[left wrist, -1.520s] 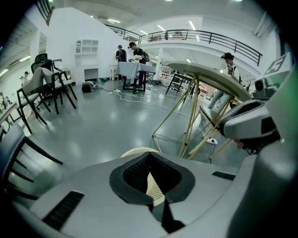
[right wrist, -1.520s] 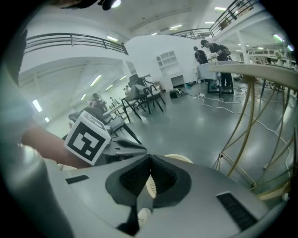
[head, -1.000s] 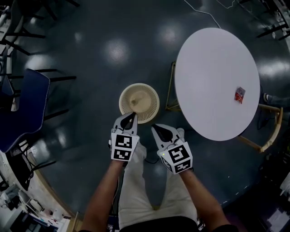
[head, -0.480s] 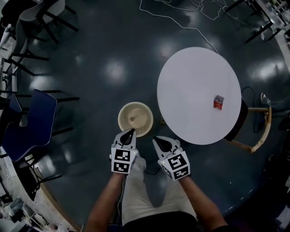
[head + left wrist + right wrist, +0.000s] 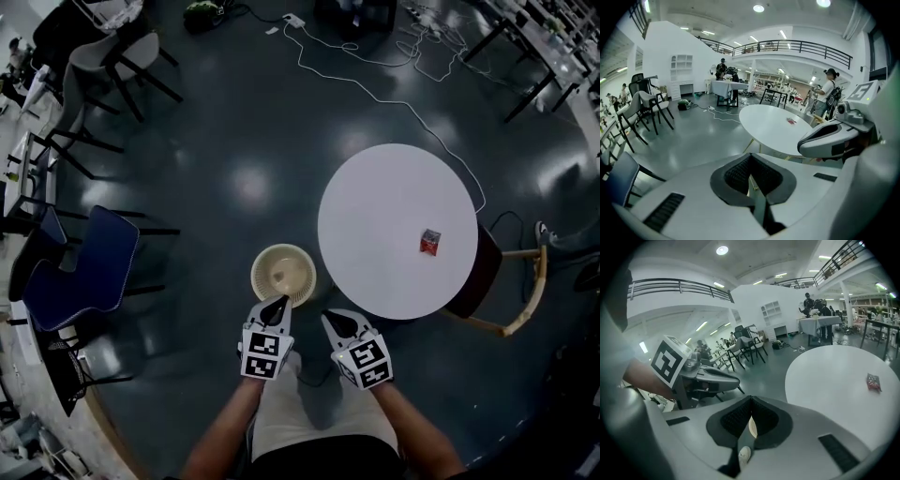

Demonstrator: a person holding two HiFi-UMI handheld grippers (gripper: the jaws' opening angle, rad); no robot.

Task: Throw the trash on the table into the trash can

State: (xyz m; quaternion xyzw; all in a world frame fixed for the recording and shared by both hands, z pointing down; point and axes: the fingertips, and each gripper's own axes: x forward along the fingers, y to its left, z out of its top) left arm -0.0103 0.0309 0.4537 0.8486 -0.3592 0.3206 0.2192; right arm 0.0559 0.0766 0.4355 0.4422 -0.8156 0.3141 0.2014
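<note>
The small red wrapper [image 5: 430,242], probably a crumpled snack packet, lies alone on the round white table [image 5: 375,234]. It sits right of centre and well inside the rim. The cream round trash can [image 5: 283,275] stands on the dark floor [image 5: 234,169], just beside the table's left edge. The left gripper [image 5: 278,303] and right gripper [image 5: 329,318] hover side by side near the can's near rim, both with jaws fully together and holding nothing. Open floor extends left to the blue chair [image 5: 80,272] and beyond to a white cable [image 5: 375,89].
</note>
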